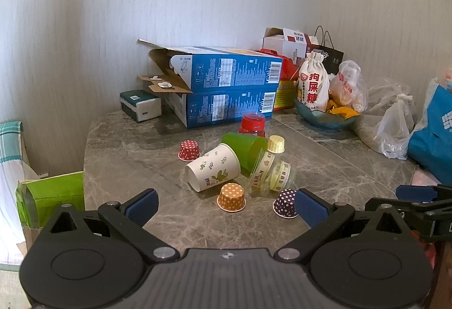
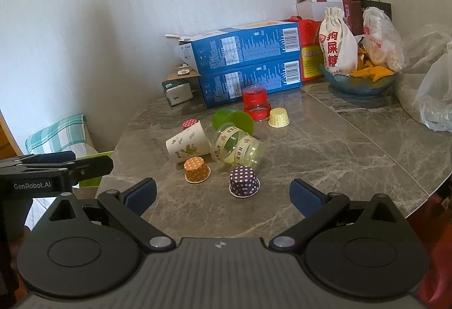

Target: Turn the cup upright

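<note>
Several cups sit mid-table. A white leaf-print paper cup (image 1: 213, 167) (image 2: 188, 145), a green cup (image 1: 245, 149) (image 2: 233, 119) and a clear ribboned cup (image 1: 272, 173) (image 2: 237, 149) lie on their sides. A red cup (image 1: 252, 124) (image 2: 255, 102) and small dotted cups, orange (image 1: 231, 197) (image 2: 197, 169), purple (image 1: 286, 203) (image 2: 244, 182), red (image 1: 189, 150) and yellow (image 1: 276, 143) (image 2: 279, 117), stand upside down. My left gripper (image 1: 226, 208) is open and empty, short of the orange cup. My right gripper (image 2: 223, 194) is open and empty, just short of the purple cup.
Two stacked blue boxes (image 1: 226, 88) (image 2: 248, 60), a tissue pack (image 1: 140, 105), a bowl (image 2: 358, 83) with a white pouch (image 2: 336, 40), plastic bags (image 2: 435, 94) and a blue bag (image 1: 435, 134) line the back and right. The table edge (image 1: 84, 167) drops off at left.
</note>
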`<state>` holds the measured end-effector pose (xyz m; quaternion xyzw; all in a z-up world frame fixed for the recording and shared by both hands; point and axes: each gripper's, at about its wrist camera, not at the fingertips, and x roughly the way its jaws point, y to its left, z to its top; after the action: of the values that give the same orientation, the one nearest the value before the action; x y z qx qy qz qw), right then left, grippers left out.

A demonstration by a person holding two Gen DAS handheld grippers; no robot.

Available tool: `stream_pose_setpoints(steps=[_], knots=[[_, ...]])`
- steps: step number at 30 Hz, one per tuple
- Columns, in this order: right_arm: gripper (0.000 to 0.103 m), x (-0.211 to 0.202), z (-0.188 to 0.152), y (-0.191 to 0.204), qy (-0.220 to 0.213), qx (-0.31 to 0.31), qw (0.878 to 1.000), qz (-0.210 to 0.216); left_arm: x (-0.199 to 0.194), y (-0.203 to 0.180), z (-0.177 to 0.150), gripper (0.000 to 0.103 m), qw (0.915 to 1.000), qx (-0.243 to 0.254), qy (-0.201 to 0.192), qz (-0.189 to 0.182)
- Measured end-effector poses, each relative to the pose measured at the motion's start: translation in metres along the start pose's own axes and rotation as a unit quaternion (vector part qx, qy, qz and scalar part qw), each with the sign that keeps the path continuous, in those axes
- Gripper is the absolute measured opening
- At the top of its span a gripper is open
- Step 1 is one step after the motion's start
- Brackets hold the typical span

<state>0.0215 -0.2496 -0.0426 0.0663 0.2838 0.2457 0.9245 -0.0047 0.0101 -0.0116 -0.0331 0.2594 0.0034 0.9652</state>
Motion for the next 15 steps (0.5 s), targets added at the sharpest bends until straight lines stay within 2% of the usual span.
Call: stream_pose_setpoints(steps=[15], knots=[[0.101, -0.0007, 0.002, -0.0032, 0.0, 0.005, 1.0, 0.0, 0.002, 0.0, 0.0002, 0.103, 1.0, 0.001, 0.004, -0.002]])
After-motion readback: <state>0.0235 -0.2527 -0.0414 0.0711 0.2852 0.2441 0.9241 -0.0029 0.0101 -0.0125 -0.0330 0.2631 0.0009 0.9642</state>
